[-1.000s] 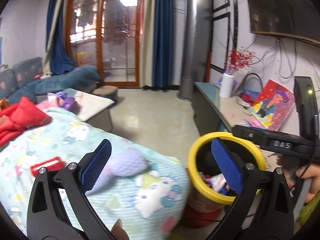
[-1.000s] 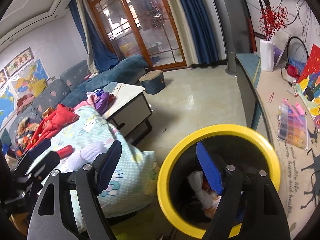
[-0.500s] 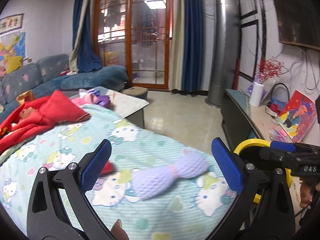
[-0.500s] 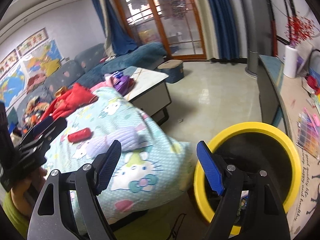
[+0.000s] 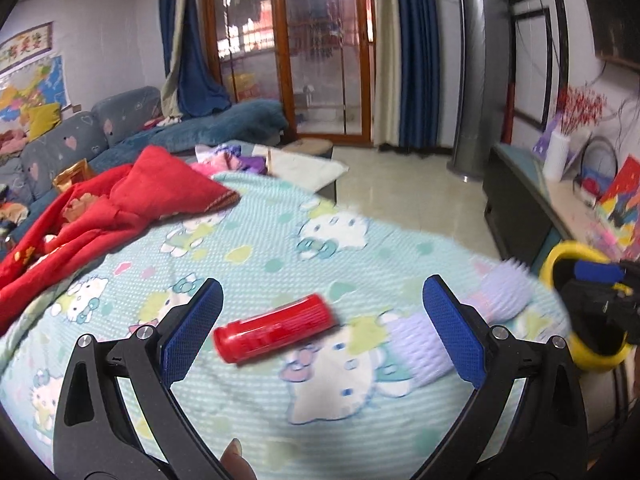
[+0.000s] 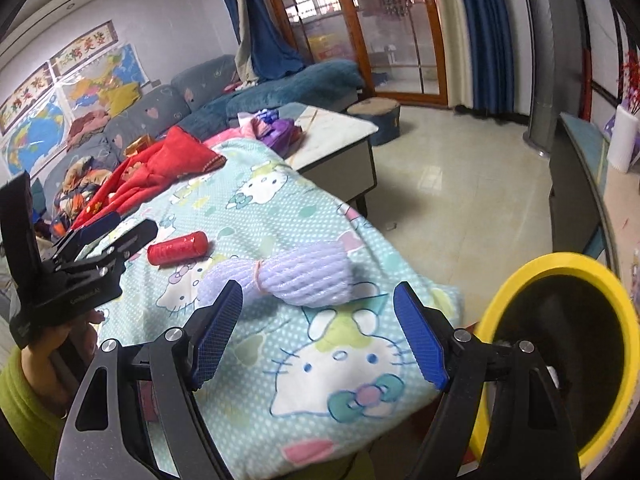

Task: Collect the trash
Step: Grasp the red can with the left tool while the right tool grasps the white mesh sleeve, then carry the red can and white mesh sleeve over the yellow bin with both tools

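A red cylinder [image 5: 275, 328] lies on its side on the cat-print blanket [image 5: 280, 240], just ahead of my open left gripper [image 5: 324, 336], whose jaws hold nothing. To its right lies a lilac foam net wrapper [image 5: 472, 320], pinched at its middle. In the right wrist view the wrapper [image 6: 296, 272] sits just beyond my open, empty right gripper [image 6: 316, 336], with the red cylinder [image 6: 178, 248] further left. The yellow-rimmed trash bin [image 6: 560, 268] stands at the blanket's right end; it shows too as the bin [image 5: 568, 250] at the left wrist view's right edge.
A red garment [image 5: 120, 200] is heaped on the blanket's far left. Behind stand a white-topped coffee table [image 6: 340, 132] with purple and pink clothes, a grey sofa [image 6: 160, 104] and a long low cabinet [image 6: 576, 168] on the right. Tiled floor [image 6: 460, 184] lies between.
Both grippers swung left, away from the bin and over the blanket. The red cylinder now sits in front of the left jaws and the lilac wrapper in front of the right jaws.
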A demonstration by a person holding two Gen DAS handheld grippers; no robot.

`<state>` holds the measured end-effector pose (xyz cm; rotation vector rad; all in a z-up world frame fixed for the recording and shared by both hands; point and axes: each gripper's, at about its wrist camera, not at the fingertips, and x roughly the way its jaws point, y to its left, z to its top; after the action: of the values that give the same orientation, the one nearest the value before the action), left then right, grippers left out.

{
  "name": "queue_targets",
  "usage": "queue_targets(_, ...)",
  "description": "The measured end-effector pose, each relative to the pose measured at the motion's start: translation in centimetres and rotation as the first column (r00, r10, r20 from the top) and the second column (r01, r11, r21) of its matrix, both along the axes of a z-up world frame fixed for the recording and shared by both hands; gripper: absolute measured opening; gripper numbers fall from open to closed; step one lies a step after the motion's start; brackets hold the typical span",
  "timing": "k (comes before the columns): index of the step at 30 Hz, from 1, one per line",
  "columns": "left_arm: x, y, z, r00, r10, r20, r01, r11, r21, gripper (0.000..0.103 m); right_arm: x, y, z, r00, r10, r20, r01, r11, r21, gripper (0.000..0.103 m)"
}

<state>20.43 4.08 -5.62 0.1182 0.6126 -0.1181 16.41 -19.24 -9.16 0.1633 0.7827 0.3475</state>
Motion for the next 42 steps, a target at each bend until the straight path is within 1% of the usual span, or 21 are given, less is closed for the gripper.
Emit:
queue_targets(3,1.1,1.0,-1.2,0.999,-0.023,-0.046,0.024,0.999,0.035,0.092,1.3,0.9,-1.0,1.0,-0.004,-0.027,0.004,1.0,0.001,0.075)
queue_targets(8,2.9,2.1,-2.8,0.992,-0.057,-0.116,0.066,0.994,0.081,0.092,3.3,1.9,-2.3,0.999,-0.016,-0.044,0.014,0.999,-0.031,0.075)
queue_targets(10,3.5,2.1,-3.3,0.987,-0.075,-0.143,0.089,0.991,0.095,0.092,4.0,1.9,-2.9,0.997,-0.016,-0.074,0.015,1.0,-0.011,0.075)
queue_targets(11,3.9,2.2,-3.7,0.984,-0.084,-0.156,0.101,0.99,0.102,0.092,4.3,1.9,-3.2,0.996,-0.008,-0.091,0.009,1.0,0.004,0.073)
queue_targets(12,4.1,2.2,-3.8,0.983,-0.089,-0.16,0.107,0.989,0.105,0.092,4.5,1.9,-3.6,0.994,-0.004,-0.11,0.006,1.0,0.02,0.062)
queue_targets(13,4.5,2.4,-4.2,0.979,-0.104,-0.175,0.122,0.988,0.098,0.092,4.5,1.9,-4.0,0.992,0.006,-0.126,-0.002,1.0,0.028,0.056)
queue_targets(14,4.8,2.5,-4.4,0.976,-0.115,-0.186,0.133,0.987,0.088,0.09,4.5,2.0,-4.2,0.991,0.011,-0.133,-0.007,1.0,0.027,0.054)
queue_targets(15,5.0,2.7,-4.6,0.973,-0.124,-0.196,0.141,0.987,0.076,0.087,4.4,2.2,-4.3,0.991,0.014,-0.13,-0.012,1.0,0.022,0.048)
queue_targets(16,5.3,2.8,-4.9,0.968,-0.135,-0.21,0.151,0.987,0.063,0.085,4.1,2.3,-4.3,0.992,0.023,-0.124,-0.021,1.0,0.015,0.045)
queue_targets(18,5.6,3.1,-5.5,0.961,-0.15,-0.232,0.164,0.986,0.04,0.075,3.6,2.6,-4.1,0.993,0.049,-0.105,-0.051,0.999,-0.011,0.033)
queue_targets(19,5.7,3.1,-5.7,0.957,-0.155,-0.244,0.167,0.986,0.028,0.072,3.4,2.7,-4.1,0.993,0.057,-0.1,-0.059,0.998,-0.017,0.031)
queue_targets(20,5.8,3.1,-5.8,0.956,-0.157,-0.246,0.168,0.985,0.026,0.071,3.2,2.8,-4.0,0.994,0.063,-0.092,-0.066,0.997,-0.027,0.022)
queue_targets(22,5.7,3.1,-6.0,0.956,-0.161,-0.247,0.172,0.985,0.023,0.068,2.9,3.0,-4.0,0.993,0.075,-0.088,-0.079,0.996,-0.041,0.018)
queue_targets(23,5.7,2.9,-6.0,0.955,-0.167,-0.247,0.178,0.984,0.025,0.062,2.8,3.0,-4.0,0.993,0.08,-0.085,-0.084,0.996,-0.044,0.018)
queue_targets(24,5.6,2.7,-6.0,0.953,-0.174,-0.247,0.187,0.982,0.03,0.059,2.6,3.0,-3.9,0.993,0.084,-0.082,-0.088,0.995,-0.048,0.016)
queue_targets(27,5.3,1.9,-6.2,0.953,-0.173,-0.248,0.196,0.978,0.068,0.058,2.3,3.0,-3.8,0.992,0.098,-0.083,-0.102,0.994,-0.046,0.015)
queue_targets(31,4.6,1.2,-6.3,0.948,-0.184,-0.261,0.208,0.976,0.065,0.057,1.7,2.7,-3.5,0.99,0.115,-0.085,-0.119,0.992,-0.04,0.014)
queue_targets(34,3.6,0.6,-6.3,0.946,-0.189,-0.263,0.213,0.975,0.067,0.055,1.3,2.4,-3.2,0.99,0.118,-0.079,-0.121,0.992,-0.038,0.013)
queue_targets(37,2.4,-0.1,-6.2,0.946,-0.197,-0.256,0.22,0.974,0.063,0.05,1.0,1.9,-2.7,0.991,0.113,-0.067,-0.115,0.993,-0.03,0.012)
queue_targets(42,0.8,-1.2,-5.8,0.94,-0.23,-0.25,0.247,0.968,0.037,0.036,0.6,0.7,-1.2,0.995,0.094,-0.023,-0.094,0.995,-0.019,0.012)
